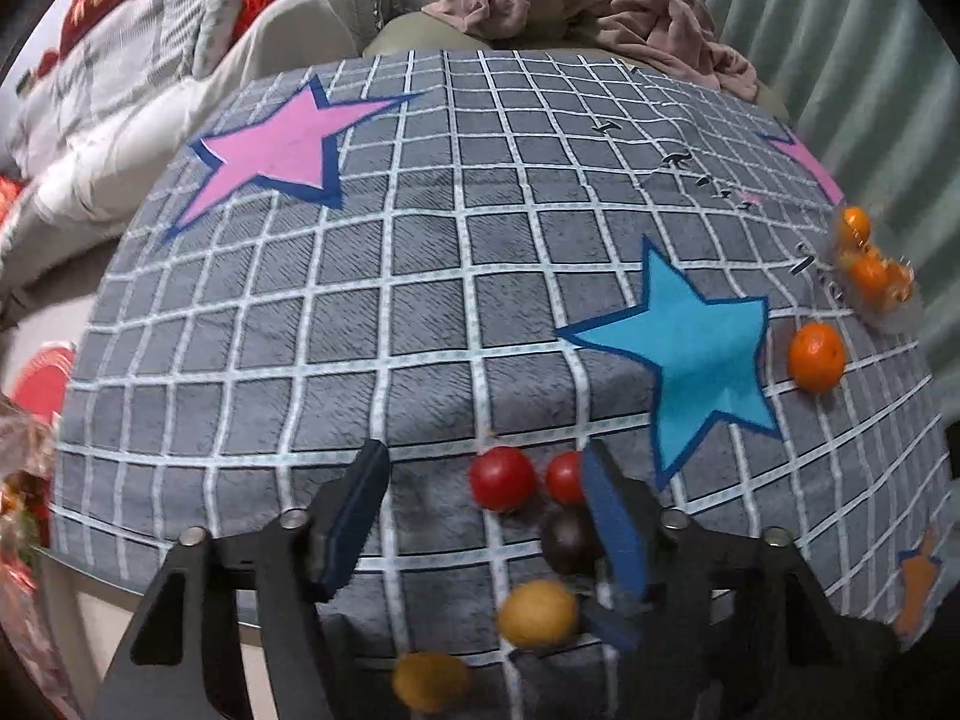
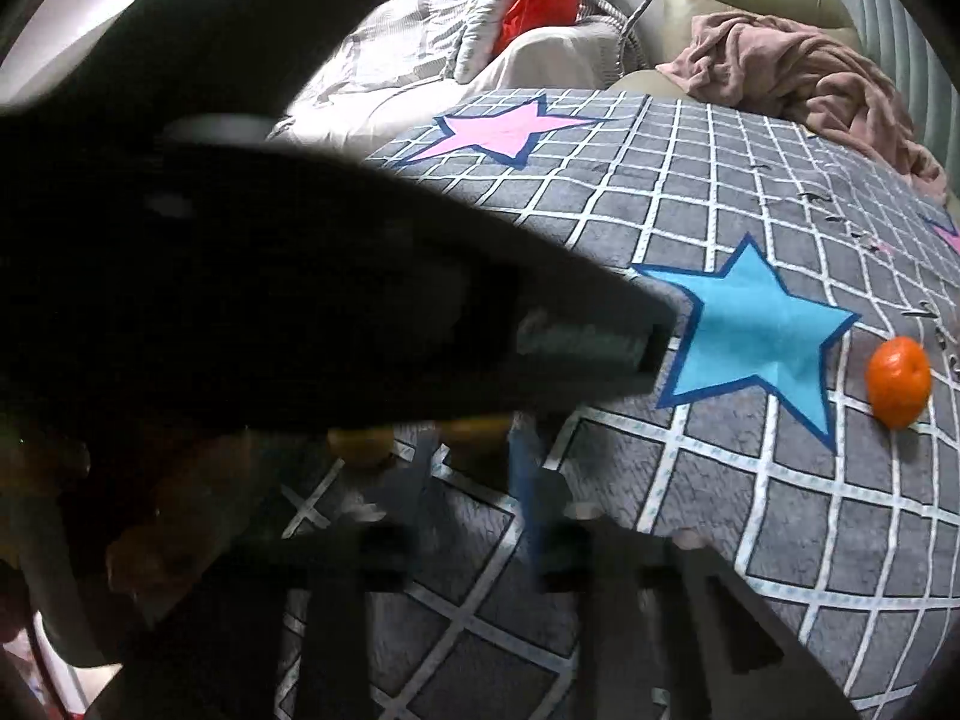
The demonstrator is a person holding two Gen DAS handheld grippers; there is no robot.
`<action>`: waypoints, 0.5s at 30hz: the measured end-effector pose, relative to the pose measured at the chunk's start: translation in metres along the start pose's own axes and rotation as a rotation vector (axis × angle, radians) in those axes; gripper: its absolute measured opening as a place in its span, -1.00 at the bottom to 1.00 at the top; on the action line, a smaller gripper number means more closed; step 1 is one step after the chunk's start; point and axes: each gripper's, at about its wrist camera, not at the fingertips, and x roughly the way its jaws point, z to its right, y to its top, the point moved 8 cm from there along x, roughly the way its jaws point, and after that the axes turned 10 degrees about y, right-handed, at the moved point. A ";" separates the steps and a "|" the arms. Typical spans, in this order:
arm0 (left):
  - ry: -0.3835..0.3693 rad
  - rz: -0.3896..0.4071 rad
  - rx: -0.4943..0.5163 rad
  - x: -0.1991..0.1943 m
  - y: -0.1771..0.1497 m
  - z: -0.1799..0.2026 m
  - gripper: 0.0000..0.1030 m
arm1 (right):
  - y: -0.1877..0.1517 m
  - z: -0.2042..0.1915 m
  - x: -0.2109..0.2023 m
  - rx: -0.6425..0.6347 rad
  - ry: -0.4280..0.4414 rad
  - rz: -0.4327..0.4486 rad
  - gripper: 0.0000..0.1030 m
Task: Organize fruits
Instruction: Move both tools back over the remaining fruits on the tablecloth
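In the left wrist view my left gripper (image 1: pixel 480 510) is open and empty, low over the table's near edge. Two red tomatoes (image 1: pixel 501 477) (image 1: pixel 565 477), a dark plum (image 1: pixel 569 540) and two yellow fruits (image 1: pixel 538 613) (image 1: pixel 429 681) lie between and below its fingers. An orange (image 1: pixel 816 357) lies right of the blue star. A clear container (image 1: pixel 873 267) with several small oranges stands at the far right edge. In the right wrist view my right gripper (image 2: pixel 474 474) is blurred and partly hidden by a dark device; yellow fruit (image 2: pixel 360 444) shows near its fingers. The orange (image 2: pixel 898 381) is at right.
The table wears a grey grid cloth (image 1: pixel 420 300) with pink (image 1: pixel 282 144) and blue (image 1: pixel 702 348) stars. A pinkish garment (image 1: pixel 600 6) lies on the sofa behind. White and red bedding (image 1: pixel 120 60) is at the left. A large dark object (image 2: pixel 270 300) blocks the right wrist view's left half.
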 end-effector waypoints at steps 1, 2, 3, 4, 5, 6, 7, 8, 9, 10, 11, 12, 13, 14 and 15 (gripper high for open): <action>-0.017 -0.002 -0.006 0.000 0.000 0.001 0.04 | 0.000 0.001 -0.003 0.006 0.011 0.006 -0.77; -0.031 -0.002 -0.011 -0.001 -0.001 0.002 -0.10 | -0.001 0.003 -0.007 0.012 0.015 0.013 -0.79; -0.043 0.002 -0.011 -0.002 -0.002 0.004 -0.24 | -0.002 0.004 -0.012 0.015 0.016 0.019 -0.79; -0.050 0.009 -0.008 -0.004 -0.003 0.005 -0.30 | -0.004 0.005 -0.015 0.019 0.017 0.022 -0.79; -0.048 0.014 -0.006 -0.004 -0.002 0.006 -0.31 | -0.006 0.007 -0.019 0.024 0.018 0.022 -0.79; -0.041 0.024 -0.003 -0.005 -0.004 0.006 -0.31 | -0.009 0.010 -0.025 0.031 0.018 0.026 -0.79; -0.041 0.028 -0.004 -0.006 -0.004 0.006 -0.31 | -0.011 0.012 -0.028 0.036 0.018 0.030 -0.79; -0.041 0.034 -0.004 -0.007 -0.005 0.006 -0.31 | -0.013 0.013 -0.032 0.041 0.019 0.034 -0.79; -0.039 0.041 -0.001 -0.008 -0.007 0.007 -0.31 | -0.016 0.015 -0.035 0.050 0.021 0.032 -0.79; -0.035 0.051 0.005 -0.009 -0.008 0.007 -0.31 | -0.018 0.016 -0.036 0.056 0.026 0.025 -0.79; -0.020 0.064 0.008 -0.010 -0.009 0.006 -0.31 | -0.019 0.020 -0.036 0.061 0.032 0.019 -0.79; -0.010 0.071 0.003 -0.010 -0.007 0.004 -0.31 | -0.021 0.021 -0.037 0.066 0.030 0.019 -0.78; -0.006 0.071 -0.007 -0.010 -0.007 0.003 -0.31 | -0.022 0.023 -0.036 0.071 0.029 0.017 -0.76; -0.015 0.065 -0.018 -0.009 -0.006 0.002 -0.31 | -0.022 0.025 -0.036 0.077 0.028 0.014 -0.72; -0.019 0.061 -0.022 -0.009 -0.005 0.001 -0.31 | -0.022 0.028 -0.035 0.084 0.021 0.012 -0.60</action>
